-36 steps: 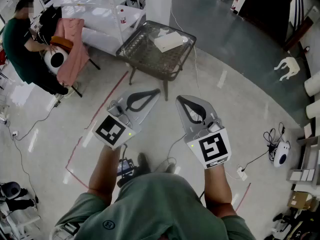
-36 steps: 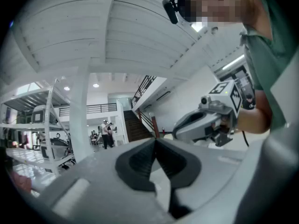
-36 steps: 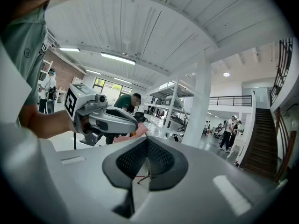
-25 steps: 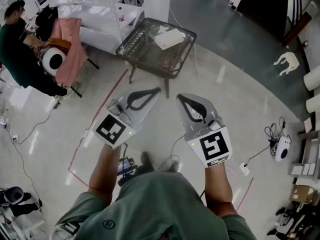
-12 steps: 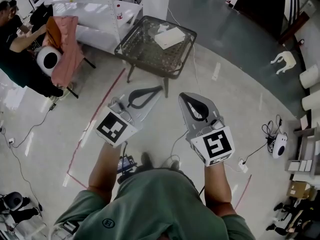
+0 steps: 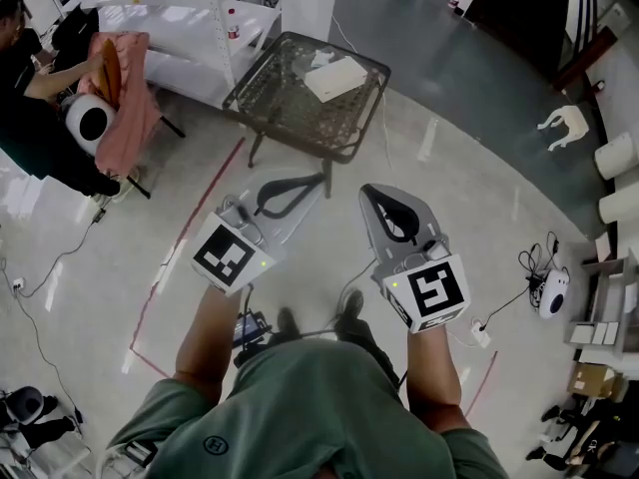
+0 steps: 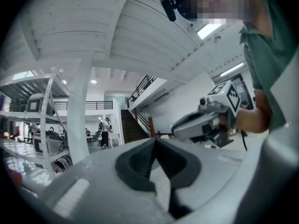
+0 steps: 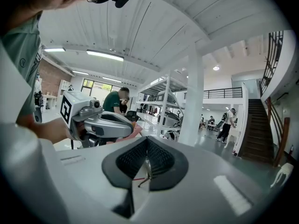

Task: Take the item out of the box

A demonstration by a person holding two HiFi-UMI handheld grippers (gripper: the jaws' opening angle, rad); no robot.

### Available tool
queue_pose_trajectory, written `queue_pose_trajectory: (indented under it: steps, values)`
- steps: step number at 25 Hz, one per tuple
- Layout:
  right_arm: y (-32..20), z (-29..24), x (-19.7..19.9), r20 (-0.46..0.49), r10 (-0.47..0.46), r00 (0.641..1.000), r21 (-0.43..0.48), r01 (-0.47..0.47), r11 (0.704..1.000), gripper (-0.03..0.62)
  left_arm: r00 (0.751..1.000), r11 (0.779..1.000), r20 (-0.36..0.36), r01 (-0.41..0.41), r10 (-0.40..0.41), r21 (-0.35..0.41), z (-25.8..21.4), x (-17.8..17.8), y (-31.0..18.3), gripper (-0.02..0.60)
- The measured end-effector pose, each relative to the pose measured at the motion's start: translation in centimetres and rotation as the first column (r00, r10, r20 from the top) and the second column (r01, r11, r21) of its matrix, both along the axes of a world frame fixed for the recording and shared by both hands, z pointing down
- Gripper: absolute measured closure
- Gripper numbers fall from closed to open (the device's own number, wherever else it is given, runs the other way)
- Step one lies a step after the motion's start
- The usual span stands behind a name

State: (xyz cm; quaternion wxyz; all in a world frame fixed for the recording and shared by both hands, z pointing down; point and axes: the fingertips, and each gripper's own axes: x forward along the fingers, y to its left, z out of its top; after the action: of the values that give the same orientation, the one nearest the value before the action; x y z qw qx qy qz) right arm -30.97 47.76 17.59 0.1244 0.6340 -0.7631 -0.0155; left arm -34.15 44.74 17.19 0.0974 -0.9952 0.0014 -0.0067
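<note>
A small dark table (image 6: 290,108) with a woven mesh top stands on thin legs on the pale glossy floor (image 6: 469,198). A flat white box (image 6: 335,78) lies on the far right part of the tabletop. A red tape line (image 6: 198,218) runs over the floor from near the table's legs, and off to the right a white power strip (image 6: 481,335) and a rounded white device (image 6: 552,293) with black cables lie on the floor, well apart from the table.

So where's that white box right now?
In the head view, the white box lies on the dark table, near its far right corner, ahead of the person and right of the white shelving.
</note>
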Motion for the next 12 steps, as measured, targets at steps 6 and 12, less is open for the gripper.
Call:
queue_pose_trajectory:
  steps: [6, 12]
  values:
    - [-1.7, 1.1, 5.5, 0.033, -0.05, 0.998, 0.004, 0.05, 0.999, 0.589, 0.998, 0.999, 0.039, 0.049, -0.049, 0.01, 0.9, 5.4, -1.5, 0.58]
    - [-2.5, 1.2, 13.5, 0.049, -0.116, 0.992, 0.022, 0.115, 0.993, 0.589, 0.991, 0.993, 0.066, 0.117, -0.118, 0.018, 1.4, 13.2, -2.1, 0.58]
